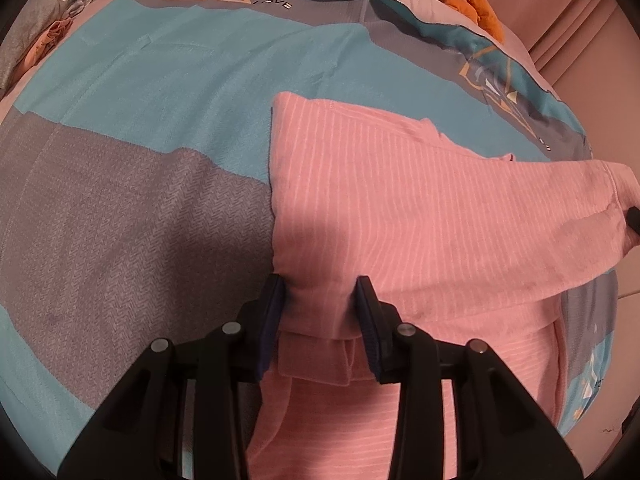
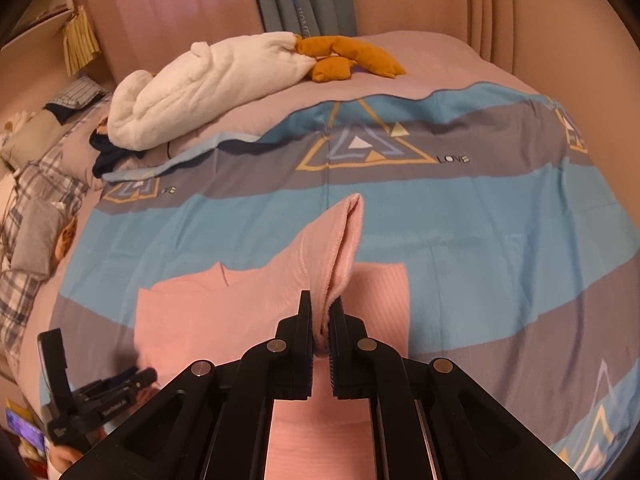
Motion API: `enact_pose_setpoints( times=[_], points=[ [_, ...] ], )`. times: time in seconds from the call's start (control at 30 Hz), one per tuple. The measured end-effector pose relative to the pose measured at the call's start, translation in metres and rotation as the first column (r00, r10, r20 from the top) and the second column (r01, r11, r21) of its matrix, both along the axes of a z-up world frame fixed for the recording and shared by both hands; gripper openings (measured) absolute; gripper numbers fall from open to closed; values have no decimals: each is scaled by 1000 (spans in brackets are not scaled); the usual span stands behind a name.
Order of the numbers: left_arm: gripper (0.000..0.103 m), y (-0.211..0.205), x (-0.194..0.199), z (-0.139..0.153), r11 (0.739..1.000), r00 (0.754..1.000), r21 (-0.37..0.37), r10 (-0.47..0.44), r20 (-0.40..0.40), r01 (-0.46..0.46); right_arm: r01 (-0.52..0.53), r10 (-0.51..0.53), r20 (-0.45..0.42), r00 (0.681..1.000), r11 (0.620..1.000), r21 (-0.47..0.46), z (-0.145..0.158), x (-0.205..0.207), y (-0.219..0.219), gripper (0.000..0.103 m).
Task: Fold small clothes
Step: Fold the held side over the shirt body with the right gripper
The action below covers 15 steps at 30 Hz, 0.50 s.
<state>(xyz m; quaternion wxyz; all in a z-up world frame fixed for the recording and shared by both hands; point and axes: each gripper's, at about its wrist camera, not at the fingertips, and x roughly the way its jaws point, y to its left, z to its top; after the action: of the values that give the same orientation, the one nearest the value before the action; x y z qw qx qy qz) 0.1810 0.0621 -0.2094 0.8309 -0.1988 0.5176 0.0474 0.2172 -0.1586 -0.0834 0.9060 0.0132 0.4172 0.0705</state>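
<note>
The pink ribbed garment [image 1: 400,208] lies on the bed, on a blue-and-grey banded quilt [image 1: 140,128], and serves as the landmark for everything else. In the left wrist view its straight left edge runs up from the left tool [image 1: 320,300] to a squared corner, and beyond that edge the quilt lies flat and bare in wide bands of grey and blue. To the garment's right a sleeve stretches out toward the rim of the view, where a dark tip of the other tool just shows. Past the garment's far side, near the head of the bed, sit a white plush bundle [image 2: 200,92] and an orange soft toy [image 2: 348,58], both well apart from the pink cloth. To its left in the right wrist view, folded plaid and grey clothes [image 2: 32,216] line the bed's edge.

The left tool reaches in low over the near hem — its fingers are part-way apart with a thick bunched fold of the garment pressed between the pads. The right tool [image 2: 322,328] points forward over the garment, fingers nearly together and pinching a raised ridge of pink fabric that stands up from the quilt and tapers away from the tips. The left tool [image 2: 100,396] shows at the garment's lower left corner in that view.
</note>
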Motion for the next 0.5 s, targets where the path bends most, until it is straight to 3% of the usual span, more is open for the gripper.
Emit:
enact_pose_setpoints(
  times=[0.5],
  points=[
    [40, -2, 1, -3, 1000, 1000, 16, 2, 3, -3, 49, -48, -72, 996, 999, 10, -30, 5, -23, 7]
  ],
)
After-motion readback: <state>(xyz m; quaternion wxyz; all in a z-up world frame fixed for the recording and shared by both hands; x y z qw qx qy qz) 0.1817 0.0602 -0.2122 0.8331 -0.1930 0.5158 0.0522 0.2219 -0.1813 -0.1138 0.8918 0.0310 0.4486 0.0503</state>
